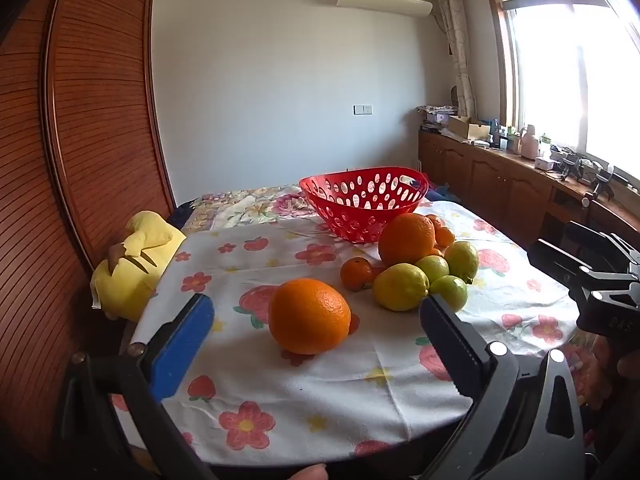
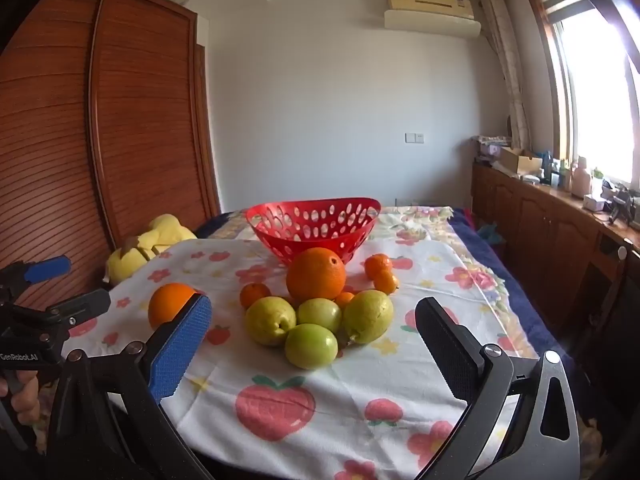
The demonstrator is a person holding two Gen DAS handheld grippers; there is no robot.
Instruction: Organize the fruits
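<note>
Floral strawberry-print tablecloth (image 1: 280,392) fills the table. Left gripper (image 1: 316,328), fingers spread, empty, faces lone round orange (image 1: 309,315); straddle it at the widest part, squeeze gently. Right gripper (image 2: 312,328), also spread, faces green-yellow fruit pile (image 2: 316,326). Red perforated plastic basket (image 2: 314,226) stands far, centre.

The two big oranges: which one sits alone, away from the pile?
The near orange, by the open left gripper. The other big orange rests against the green fruits and tangerines before the red basket.
</note>
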